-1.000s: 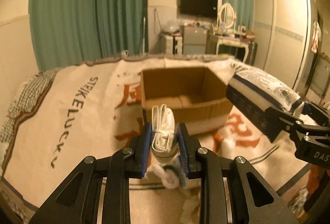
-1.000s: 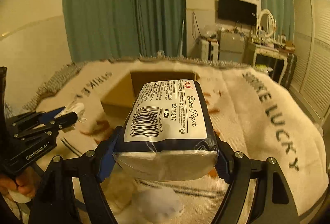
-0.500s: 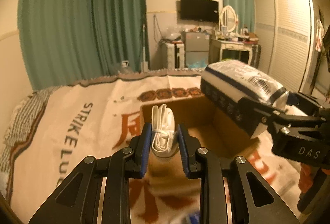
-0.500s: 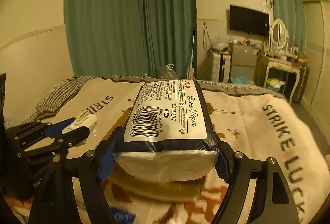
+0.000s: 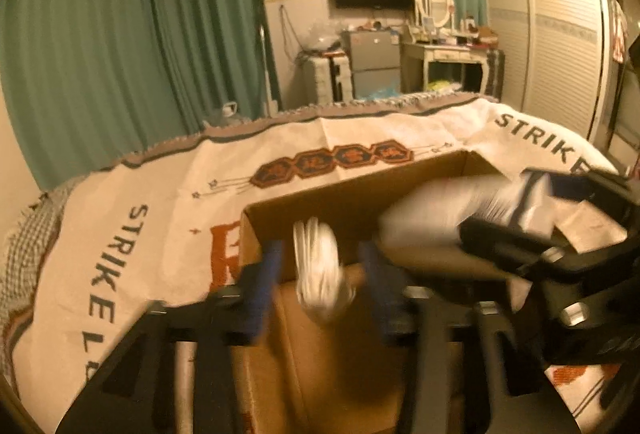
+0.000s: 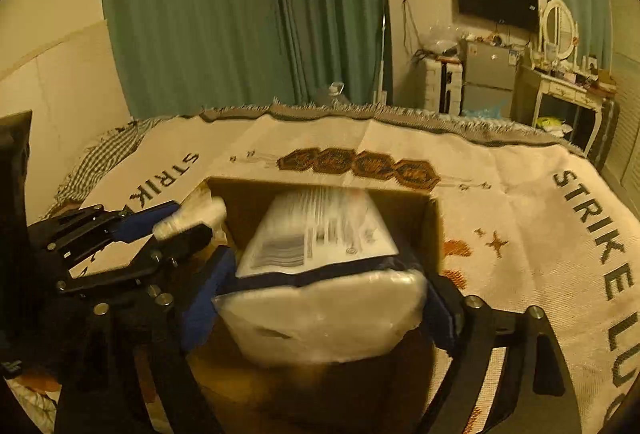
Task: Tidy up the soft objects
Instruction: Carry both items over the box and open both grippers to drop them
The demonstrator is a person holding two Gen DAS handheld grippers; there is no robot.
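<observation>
A: Hanging between the blue pads of the left gripper (image 5: 320, 274) is a white folded cloth (image 5: 320, 270), right?

B: Yes, but the fingers stand spread, with a gap on each side of it. The cloth sits in the middle, touching neither pad as far as the blur allows, above the open cardboard box (image 5: 352, 194).

A: Which way does it run?

B: Its long axis lies along the fingers, pointing away from the camera toward the box's far wall, narrow edge up.

A: And the right gripper (image 6: 320, 298)?

B: Its jaws flank a wrapped tissue pack (image 6: 320, 274). The right pad looks against the pack's side; the left side is too smeared to judge, so whether it grips I cannot tell.

A: Where is the pack?

B: Over the box mouth, printed label up, long axis running forward, far end near the back wall and tipped downward. The box rests on a cream blanket (image 6: 520, 194) lettered "STRIKE LUCKY".
</observation>
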